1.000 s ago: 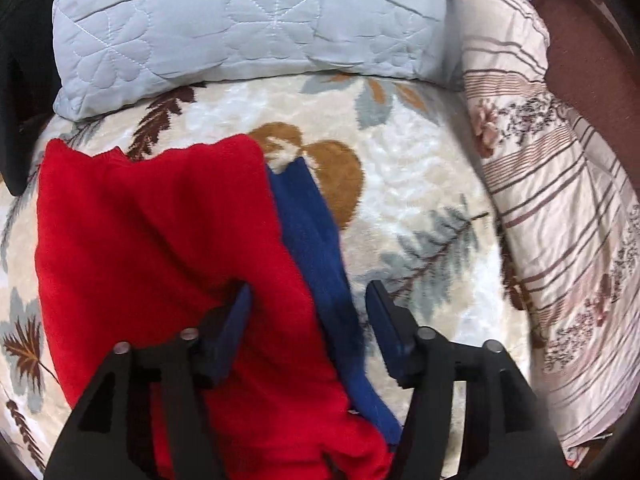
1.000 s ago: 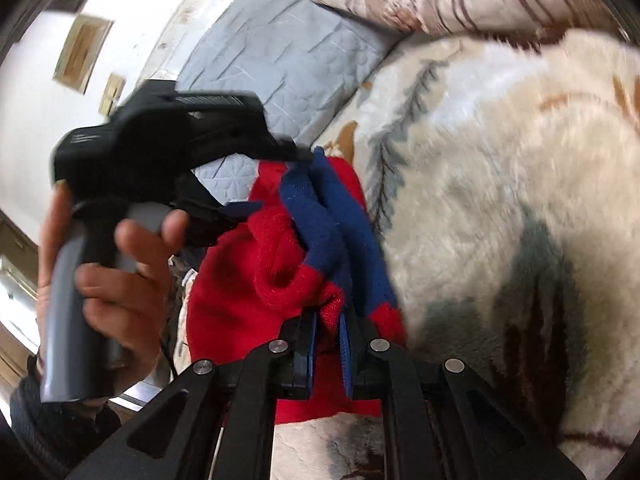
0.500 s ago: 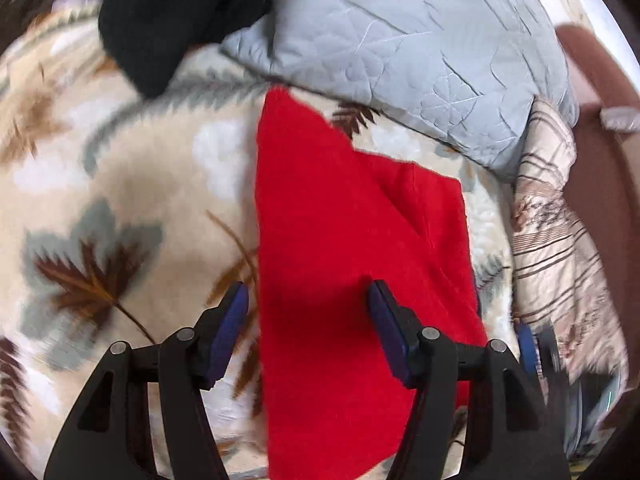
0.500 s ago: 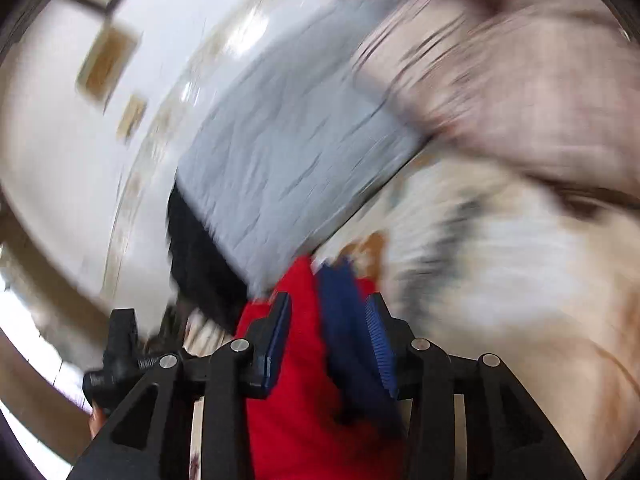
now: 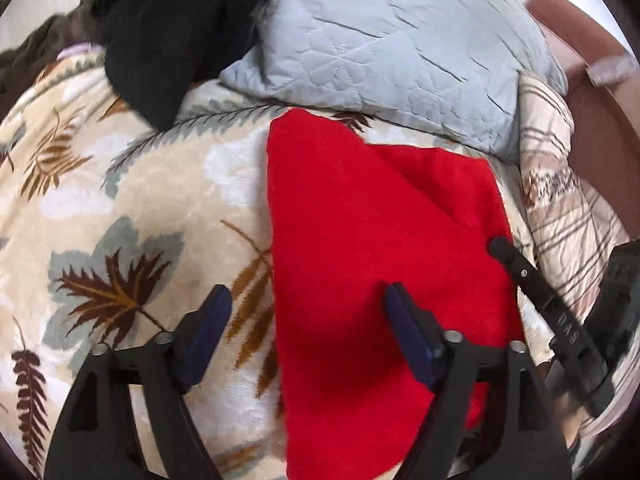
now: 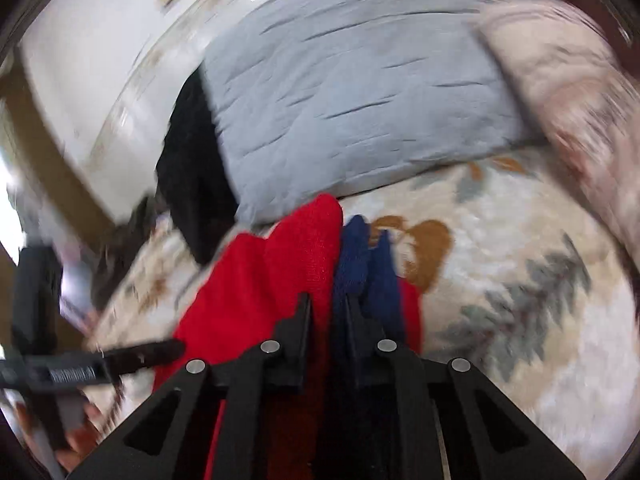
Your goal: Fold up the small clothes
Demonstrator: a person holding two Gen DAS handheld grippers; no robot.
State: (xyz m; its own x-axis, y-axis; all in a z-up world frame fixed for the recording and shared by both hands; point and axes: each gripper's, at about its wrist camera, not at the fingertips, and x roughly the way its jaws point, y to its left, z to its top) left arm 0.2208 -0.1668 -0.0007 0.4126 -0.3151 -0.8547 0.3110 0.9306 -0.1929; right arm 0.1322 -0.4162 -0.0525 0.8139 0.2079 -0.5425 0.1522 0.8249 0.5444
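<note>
A small red knit garment (image 5: 372,248) with a navy blue band lies partly folded on the leaf-patterned blanket (image 5: 132,200). My left gripper (image 5: 306,316) is open above the garment's left edge, one finger over the blanket and one over the red cloth. My right gripper (image 6: 329,307) is shut on the garment's red and blue edge (image 6: 352,256), lifting it. The right gripper also shows at the garment's right edge in the left wrist view (image 5: 520,272).
A grey quilted pillow (image 5: 400,44) lies at the head of the bed. A black garment (image 5: 168,28) lies left of it. A striped floral pillow (image 5: 568,208) lies on the right, with a brown headboard (image 5: 592,92) behind.
The right gripper opened half a second ago and has shut again on the red and blue edge. The left gripper has stayed open and come to sit over the garment's left edge.
</note>
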